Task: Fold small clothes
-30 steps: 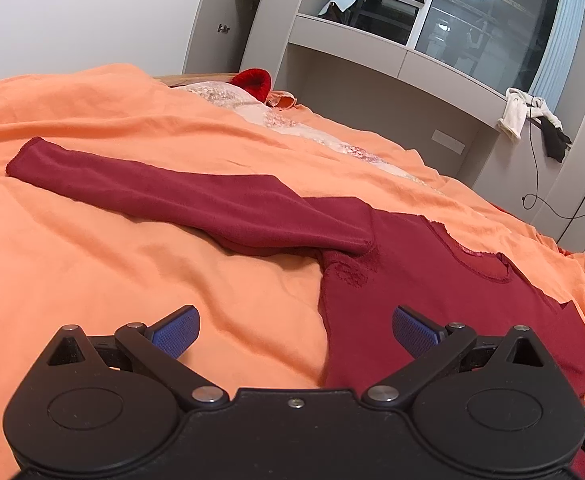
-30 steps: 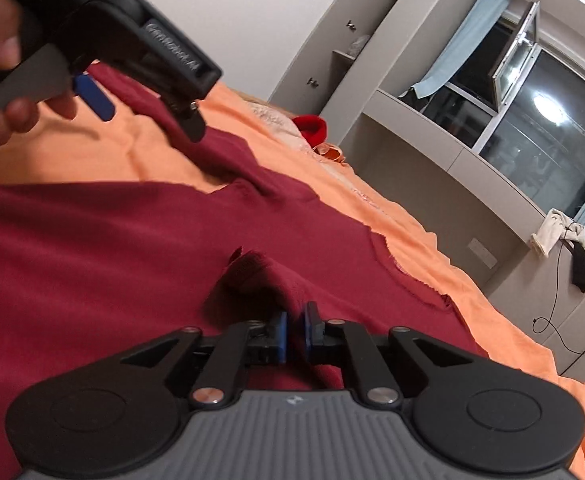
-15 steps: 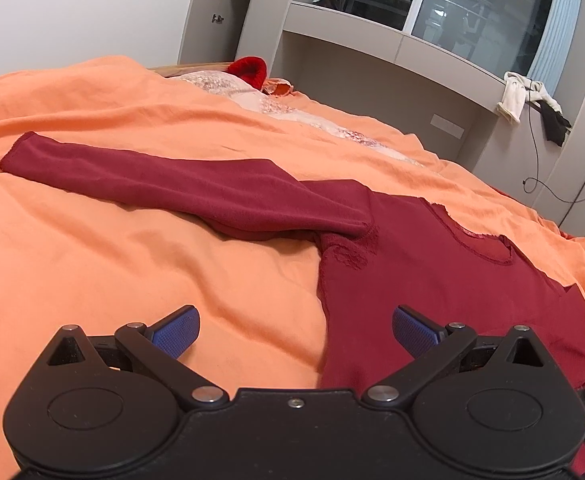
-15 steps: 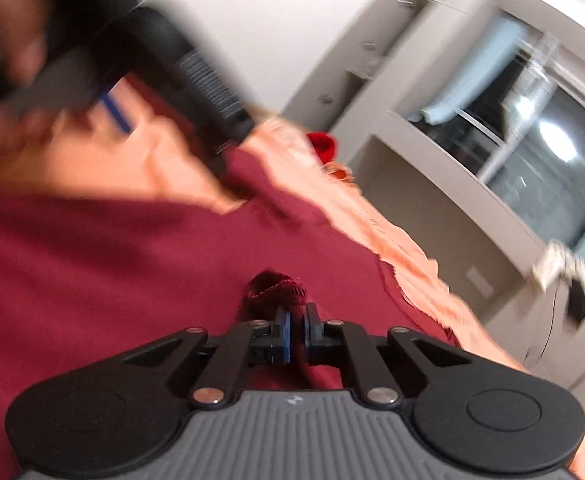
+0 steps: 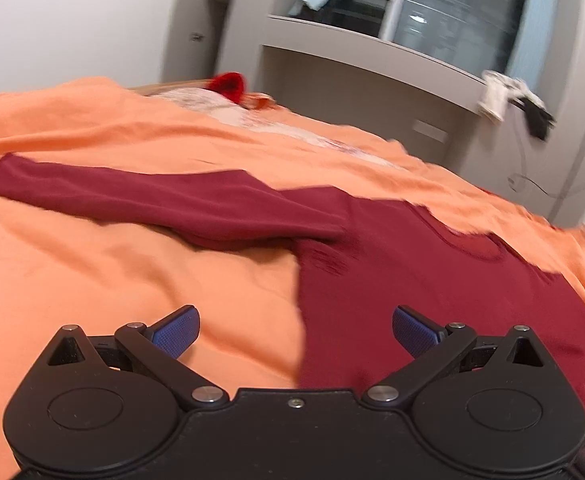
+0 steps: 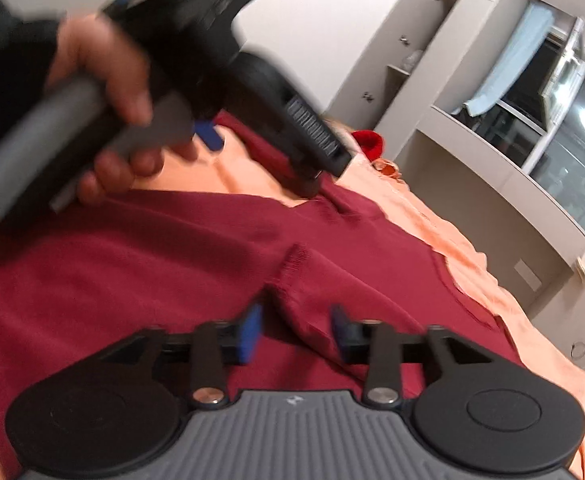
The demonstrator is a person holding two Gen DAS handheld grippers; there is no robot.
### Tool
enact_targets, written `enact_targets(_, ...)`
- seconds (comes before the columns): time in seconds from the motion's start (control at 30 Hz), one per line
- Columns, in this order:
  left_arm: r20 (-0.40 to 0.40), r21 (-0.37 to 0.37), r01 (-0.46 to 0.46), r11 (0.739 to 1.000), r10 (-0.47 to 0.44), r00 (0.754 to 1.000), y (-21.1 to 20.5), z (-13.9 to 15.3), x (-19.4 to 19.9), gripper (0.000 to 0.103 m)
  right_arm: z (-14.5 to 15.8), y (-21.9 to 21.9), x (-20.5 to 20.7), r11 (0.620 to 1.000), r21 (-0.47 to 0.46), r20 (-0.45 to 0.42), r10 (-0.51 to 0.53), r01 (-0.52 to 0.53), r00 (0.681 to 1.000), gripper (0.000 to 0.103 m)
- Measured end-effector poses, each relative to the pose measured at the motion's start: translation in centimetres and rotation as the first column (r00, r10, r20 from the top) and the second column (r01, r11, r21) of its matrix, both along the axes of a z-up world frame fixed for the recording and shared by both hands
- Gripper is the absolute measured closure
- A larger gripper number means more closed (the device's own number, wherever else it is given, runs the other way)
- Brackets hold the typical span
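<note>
You are working over a dark red long-sleeved top [image 5: 432, 276] that is lying flat on an orange bedspread [image 5: 112, 280], with one sleeve [image 5: 164, 196] stretching out to the left across the cover in the left wrist view. Your left gripper [image 5: 294, 326] is hovering over the top's side edge with its blue pads [image 5: 174, 330] spread wide and nothing between them. Your right gripper [image 6: 295, 332] is sitting low over the body of the top; its jaws have just been opening, and a raised fold of the red fabric with a stitched hem [image 6: 292, 280] is standing between the blue pads [image 6: 248, 334] without either pad pressing on it, so the cloth is no longer being pinched. In the right wrist view your left hand [image 6: 112, 92] is wrapping around the left gripper's handle above the top. Toward the head of the bed a bright red item [image 5: 228, 84] is lying beside pale patterned fabric [image 5: 220, 106], and a light cloth [image 5: 496, 96] is hanging off the grey window ledge [image 5: 372, 48] beyond.
</note>
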State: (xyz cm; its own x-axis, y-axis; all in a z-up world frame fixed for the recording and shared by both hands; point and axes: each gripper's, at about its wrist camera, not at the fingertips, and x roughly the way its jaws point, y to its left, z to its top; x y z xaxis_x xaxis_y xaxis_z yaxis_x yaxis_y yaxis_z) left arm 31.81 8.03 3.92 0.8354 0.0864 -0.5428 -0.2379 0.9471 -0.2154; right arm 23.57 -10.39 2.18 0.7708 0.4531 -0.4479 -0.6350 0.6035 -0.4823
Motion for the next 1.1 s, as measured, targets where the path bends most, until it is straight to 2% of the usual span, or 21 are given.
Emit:
enact_targets(0.13,-0.024,0.016,0.072,0.997,-0.072,0.997,-1.5,-0.9,0.7,0.001,1.0,-4.5,-0.1,0.991,0.033,0.045,-0.127,0.126,0.991,0.028)
enact_targets(0.23,-0.068,0.065,0.107,0.992,-0.102,0.992,-2.7,-1.7,1.3,0.001,1.4,-8.5,0.8,0.962,0.079,0.075,-0.267,0.261,0.961,0.013)
enact_targets(0.37,-0.116,0.131,0.124,0.984,-0.11,0.987,-3.8,-2.7,1.7,0.001,1.2,-13.2,3.2,0.898,0.099,0.114,-0.438,0.428,0.892,0.011)
enact_targets(0.47,-0.121,0.129,0.125,0.984,-0.11,0.987,-3.8,-2.9,1.7,0.001,0.1,-16.3,5.5,0.841,0.078,0.126,-0.54,0.535,0.832,0.011)
enact_targets(0.57,-0.12,0.121,0.125,0.985,-0.11,0.987,-3.6,-3.1,1.7,0.001,-1.4,-18.3,7.9,0.791,0.035,0.147,-0.609,0.611,0.779,0.02)
enact_targets(0.63,-0.12,0.126,0.126,0.984,-0.111,0.987,-3.7,-3.1,1.7,0.001,-2.2,-19.2,9.1,0.772,0.017,0.145,-0.631,0.636,0.762,0.029)
enact_targets(0.73,-0.117,0.137,0.126,0.982,-0.111,0.987,-3.9,-3.1,1.7,0.001,-3.1,-19.4,10.4,0.77,0.004,0.161,-0.63,0.638,0.76,0.039)
enact_targets(0.97,-0.112,0.136,0.125,0.983,-0.11,0.988,-4.0,-3.1,1.5,0.001,-4.7,-17.6,11.7,0.824,-0.11,0.301,-0.505,0.556,0.809,0.042)
enact_targets(1.07,-0.11,0.141,0.127,0.982,-0.111,0.988,-3.9,-3.1,1.6,0.001,-5.2,-16.9,12.2,0.83,-0.156,0.351,-0.46,0.536,0.816,0.055)
enact_targets(1.1,-0.109,0.143,0.127,0.982,-0.111,0.988,-4.0,-3.2,1.6,0.001,-5.5,-16.7,12.3,0.833,-0.171,0.366,-0.442,0.527,0.818,0.063)
